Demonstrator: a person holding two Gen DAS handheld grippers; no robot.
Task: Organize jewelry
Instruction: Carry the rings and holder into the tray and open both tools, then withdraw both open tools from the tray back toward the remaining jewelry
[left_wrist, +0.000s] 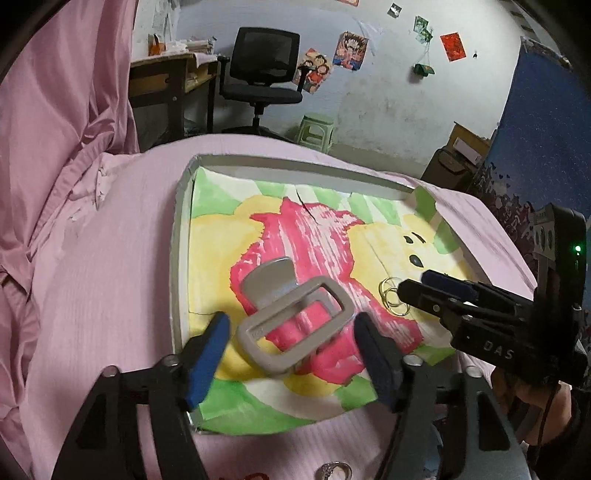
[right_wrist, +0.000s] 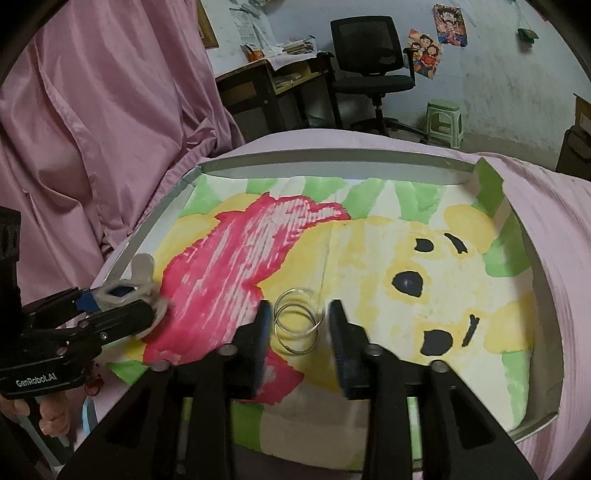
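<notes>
A shallow grey-rimmed tray (left_wrist: 179, 236) lined with a painted bear picture lies on the pink bed. A grey hair claw clip (left_wrist: 291, 317) lies in the tray, between the fingers of my open left gripper (left_wrist: 291, 332), which do not touch it. Several thin metal rings (right_wrist: 297, 321) lie in a cluster on the picture, between the fingers of my open right gripper (right_wrist: 299, 321). In the left wrist view the rings (left_wrist: 392, 295) sit just left of the right gripper (left_wrist: 410, 286). In the right wrist view the left gripper (right_wrist: 122, 299) and clip (right_wrist: 142, 275) are at the left.
Pink sheets (left_wrist: 66, 155) are bunched to the left. A silver trinket (left_wrist: 332, 470) lies on the bed in front of the tray. A red item (right_wrist: 92, 386) lies near the tray's left corner. A desk, an office chair (left_wrist: 262, 70) and a green stool stand beyond the bed.
</notes>
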